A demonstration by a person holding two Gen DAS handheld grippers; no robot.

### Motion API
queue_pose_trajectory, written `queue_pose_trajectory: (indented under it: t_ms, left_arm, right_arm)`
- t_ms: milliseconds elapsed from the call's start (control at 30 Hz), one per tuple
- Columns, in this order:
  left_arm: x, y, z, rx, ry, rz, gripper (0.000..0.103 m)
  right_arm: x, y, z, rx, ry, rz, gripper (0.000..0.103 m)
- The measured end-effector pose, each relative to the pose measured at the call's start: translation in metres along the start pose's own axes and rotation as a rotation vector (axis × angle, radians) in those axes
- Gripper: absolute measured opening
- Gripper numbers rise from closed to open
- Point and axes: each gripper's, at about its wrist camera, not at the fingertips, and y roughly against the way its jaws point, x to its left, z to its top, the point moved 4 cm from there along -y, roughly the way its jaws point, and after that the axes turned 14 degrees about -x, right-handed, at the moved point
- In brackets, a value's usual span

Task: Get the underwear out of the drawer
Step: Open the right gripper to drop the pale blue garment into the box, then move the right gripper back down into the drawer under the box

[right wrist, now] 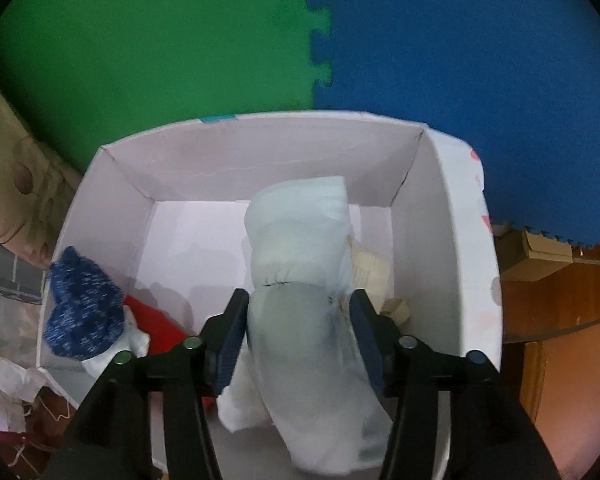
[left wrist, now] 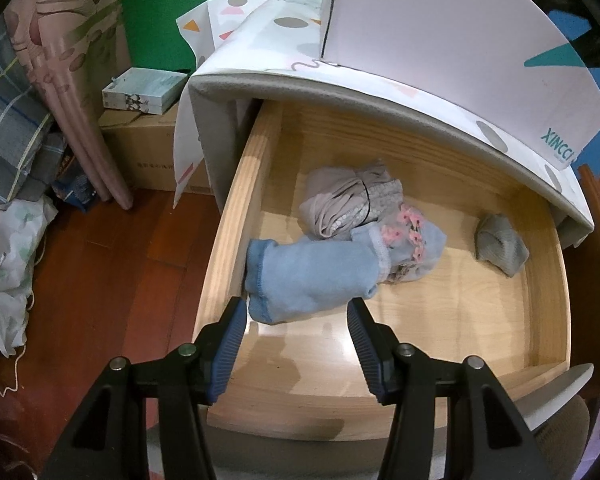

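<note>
Left wrist view: the left hand-held gripper (left wrist: 297,312) hangs over the open wooden drawer (left wrist: 236,216) with its jaws spread wide and nothing between them. Just past the fingertips, at 12 o'clock, lies a light blue roll (left wrist: 312,276), its near end about level with the tips; whether it touches them cannot be told. Touching the roll at its 1 o'clock is a blue piece with pink flowers (left wrist: 414,240), and behind that a grey-pink bundle (left wrist: 348,200). A small grey roll (left wrist: 500,248) sits apart at 3 o'clock, near the drawer's right wall. A white box (left wrist: 440,40) stands on the patterned top above the drawer.

Right wrist view: the right hand-held gripper (right wrist: 298,312) grips a pale underwear bundle (right wrist: 300,256) between its blue pads (right wrist: 230,340), inside or just above a white box (right wrist: 476,272). At 9 o'clock a speckled dark blue roll (right wrist: 84,312) rests against the box's left wall, next to something red (right wrist: 160,320). Beige paper (right wrist: 372,272) shows at 2 o'clock, beside the bundle. Green mat (right wrist: 160,40) and blue mat (right wrist: 480,80) fill the background.
</note>
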Motion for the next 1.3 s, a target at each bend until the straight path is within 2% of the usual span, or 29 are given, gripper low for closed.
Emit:
queue_pose_trajectory:
  t_ms: [133, 300, 400, 533, 633, 767, 867, 967, 1100, 1167, 1300]
  left_arm:
    - [-0.001, -0.002, -0.001, 0.007, -0.003, 0.006, 0.053]
    - [-0.005, -0.002, -0.001, 0.011, -0.021, 0.014, 0.053]
    - [-0.006, -0.001, -0.002, 0.012, -0.034, 0.028, 0.053]
    - [-0.006, -0.002, -0.003, 0.019, -0.039, 0.031, 0.053]
    - [-0.005, -0.002, -0.003, 0.025, -0.038, 0.035, 0.053]
    - [-0.005, -0.002, -0.004, 0.024, -0.042, 0.040, 0.053]
    - [-0.003, -0.003, -0.004, 0.027, -0.039, 0.044, 0.053]
    - [-0.002, -0.003, -0.004, 0.027, -0.035, 0.044, 0.053]
    - [-0.002, -0.003, -0.004, 0.030, -0.032, 0.035, 0.053]
    - [-0.002, -0.003, -0.004, 0.029, -0.035, 0.034, 0.053]
    - [-0.001, -0.003, -0.004, 0.026, -0.029, 0.029, 0.053]
  right_arm:
    - [0.003, 0.042, 0.000, -0.048, 0.030, 0.031, 0.060]
    - [0.002, 0.101, -0.025, -0.090, 0.065, 0.083, 0.067]
    - [-0.003, 0.125, -0.056, -0.088, 0.087, 0.096, 0.069]
    - [-0.013, 0.137, -0.107, -0.033, 0.106, 0.106, 0.076]
    - [-0.022, 0.127, -0.143, 0.016, 0.122, 0.081, 0.079]
    - [-0.033, 0.092, -0.187, 0.115, 0.093, 0.076, 0.079]
    - [-0.035, 0.064, -0.208, 0.157, 0.098, 0.077, 0.079]
    - [-0.036, 0.038, -0.217, 0.155, 0.090, 0.062, 0.079]
    - [-0.044, 0.012, -0.220, 0.112, 0.013, 0.038, 0.081]
    - [-0.048, 0.000, -0.220, 0.092, -0.014, 0.010, 0.085]
    - [-0.049, -0.022, -0.217, 0.092, -0.048, -0.018, 0.089]
